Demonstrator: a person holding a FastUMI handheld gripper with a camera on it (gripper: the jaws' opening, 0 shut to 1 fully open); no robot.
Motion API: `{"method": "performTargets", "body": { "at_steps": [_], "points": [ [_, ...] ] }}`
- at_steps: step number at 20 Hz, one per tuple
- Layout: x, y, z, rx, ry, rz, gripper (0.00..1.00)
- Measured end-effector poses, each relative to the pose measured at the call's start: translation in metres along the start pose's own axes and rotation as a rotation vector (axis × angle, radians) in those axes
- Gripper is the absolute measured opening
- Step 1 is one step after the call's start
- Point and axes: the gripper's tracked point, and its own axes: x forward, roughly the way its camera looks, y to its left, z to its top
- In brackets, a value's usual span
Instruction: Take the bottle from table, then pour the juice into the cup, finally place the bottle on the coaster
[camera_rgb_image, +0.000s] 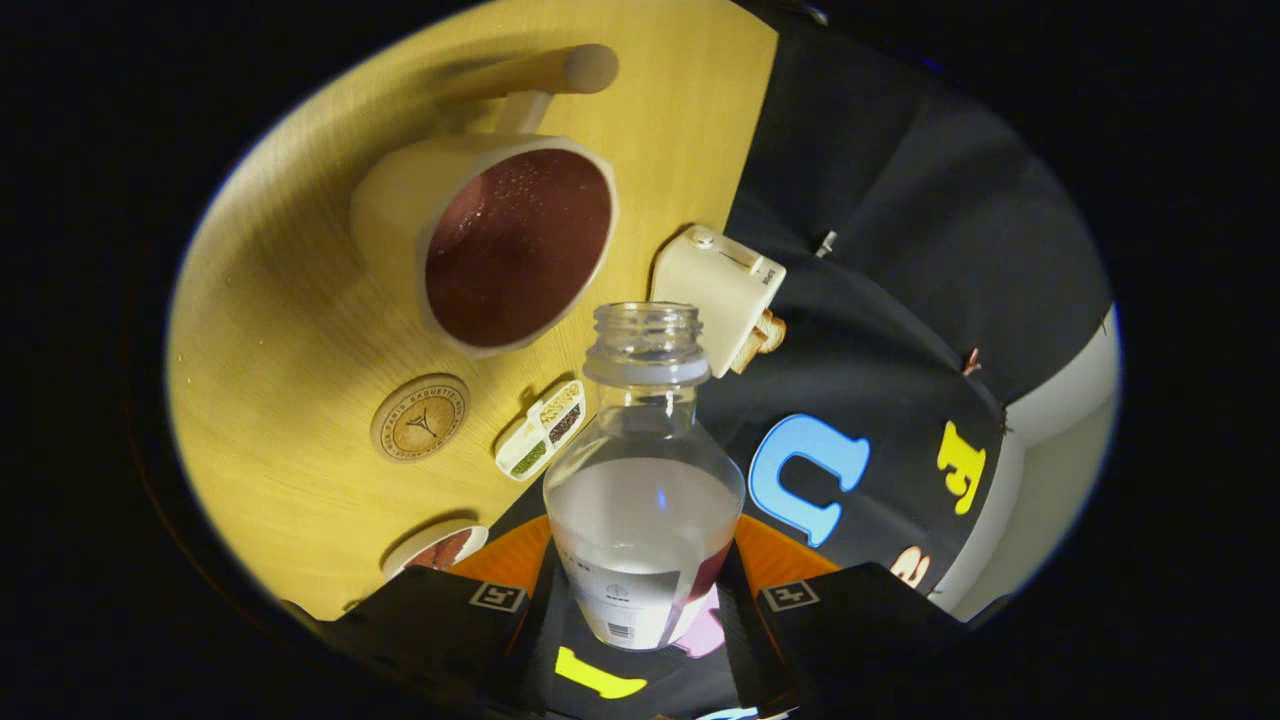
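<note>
- The fingers (640, 610) were closed on the bottle (645, 500), one pressing each side of its lower body, so the bottle sat pinched between them.
- The bottle was clear plastic with no cap on its open mouth; a little dark red juice (706, 578) showed low inside it near the label, and the rest of the body looked misted and nearly empty.
- Just beyond the bottle's mouth stood the cup (490, 240), cream-coloured with a handle, on the wooden counter (280, 330), filled close to its rim with dark red juice.
- The round wooden coaster (420, 417) lay on the counter between the cup and the fingers, apart from the bottle and bare on top.
- A small divided tray (541, 429) with assorted fillings lay just beside the coaster, near the counter's edge.
- A cream box-shaped appliance (718, 290) sat at the counter's edge, next to the bottle's neck in view.
- A shallow dish (435, 548) with something reddish in it rested near the counter's corner, closest to the fingers.
- A wooden rod (540, 72) lay on the counter beyond the cup.
</note>
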Motion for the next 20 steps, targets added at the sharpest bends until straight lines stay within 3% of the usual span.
{"method": "performTargets", "body": {
  "at_steps": [6, 12, 20],
  "points": [
    [-0.017, 0.009, -0.025, 0.415, 0.089, 0.01, 0.7],
    [-0.044, -0.019, -0.088, 0.801, 0.166, -0.058, 0.7],
    [-0.032, -0.034, -0.143, 1.403, 0.188, -0.073, 0.7]
  ]
}}
